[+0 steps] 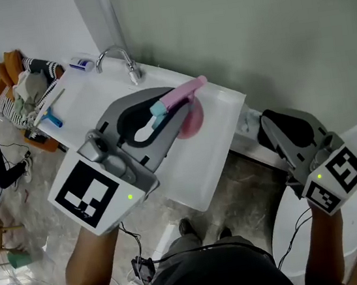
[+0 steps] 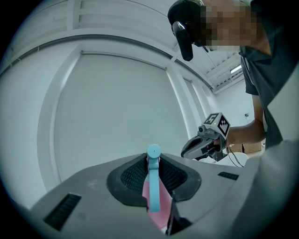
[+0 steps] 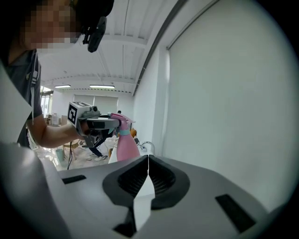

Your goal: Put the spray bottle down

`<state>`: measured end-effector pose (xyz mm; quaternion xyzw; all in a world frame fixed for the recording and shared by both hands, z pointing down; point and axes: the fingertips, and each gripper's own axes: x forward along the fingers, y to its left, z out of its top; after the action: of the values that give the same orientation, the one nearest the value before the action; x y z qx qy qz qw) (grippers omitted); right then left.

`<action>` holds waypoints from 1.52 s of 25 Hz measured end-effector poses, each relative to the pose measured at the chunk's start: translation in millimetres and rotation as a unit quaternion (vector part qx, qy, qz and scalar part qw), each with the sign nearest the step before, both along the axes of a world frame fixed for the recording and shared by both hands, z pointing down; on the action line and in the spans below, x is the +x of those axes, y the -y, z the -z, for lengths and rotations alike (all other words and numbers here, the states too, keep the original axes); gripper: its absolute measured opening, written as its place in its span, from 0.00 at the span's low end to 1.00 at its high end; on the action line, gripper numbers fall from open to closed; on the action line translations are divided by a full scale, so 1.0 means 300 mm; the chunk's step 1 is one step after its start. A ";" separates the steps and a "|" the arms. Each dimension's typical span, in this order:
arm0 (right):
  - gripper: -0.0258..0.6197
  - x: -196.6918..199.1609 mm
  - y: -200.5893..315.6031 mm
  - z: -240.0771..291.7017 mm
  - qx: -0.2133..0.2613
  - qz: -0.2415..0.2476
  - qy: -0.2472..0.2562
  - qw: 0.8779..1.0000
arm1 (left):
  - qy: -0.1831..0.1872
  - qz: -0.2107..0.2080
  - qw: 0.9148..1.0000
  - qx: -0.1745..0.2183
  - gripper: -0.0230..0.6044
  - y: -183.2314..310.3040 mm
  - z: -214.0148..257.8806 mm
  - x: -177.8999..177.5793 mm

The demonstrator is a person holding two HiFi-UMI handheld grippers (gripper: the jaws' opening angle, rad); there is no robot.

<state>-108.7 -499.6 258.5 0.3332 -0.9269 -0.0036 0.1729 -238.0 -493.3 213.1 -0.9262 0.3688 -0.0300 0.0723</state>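
White basin (image 1: 223,158) below a grey wall. Pink spray bottle (image 1: 190,118) hung over it, left gripper (image 1: 164,111) fingers clamped on its neck. Right gripper (image 1: 271,122) fingers closed, empty. Probably light, slick plastic; the neck hold suits.

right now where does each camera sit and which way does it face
Head view: on the person's head, looking steeply down at a white sink; shows the left forearm, right forearm, the left gripper shut on a pink plastic spray bottle, the right gripper.
Left gripper view: on that gripper, along its jaws toward a pale wall; shows torso, right forearm.
Right gripper view: on that gripper, along its shut, empty jaws toward the wall; shows left forearm.
Shared: all three show the bottle.
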 end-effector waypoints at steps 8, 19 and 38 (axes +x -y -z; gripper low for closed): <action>0.05 -0.071 0.093 0.008 0.005 -0.001 -0.005 1.000 | -0.008 -0.001 1.000 0.001 0.13 0.102 -0.003 -0.072; 0.05 -0.027 0.348 -0.011 0.002 0.040 0.023 0.999 | 0.001 0.051 0.998 -0.026 0.13 0.311 -0.070 -0.011; 0.05 0.003 0.657 -0.158 -0.037 0.087 0.035 0.995 | -0.002 0.141 0.989 -0.055 0.13 0.633 -0.234 -0.009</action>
<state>-107.7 -696.6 306.0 0.2448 -0.9572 0.0274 0.1517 -240.8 -683.1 283.3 -0.8677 0.4934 -0.0582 0.0157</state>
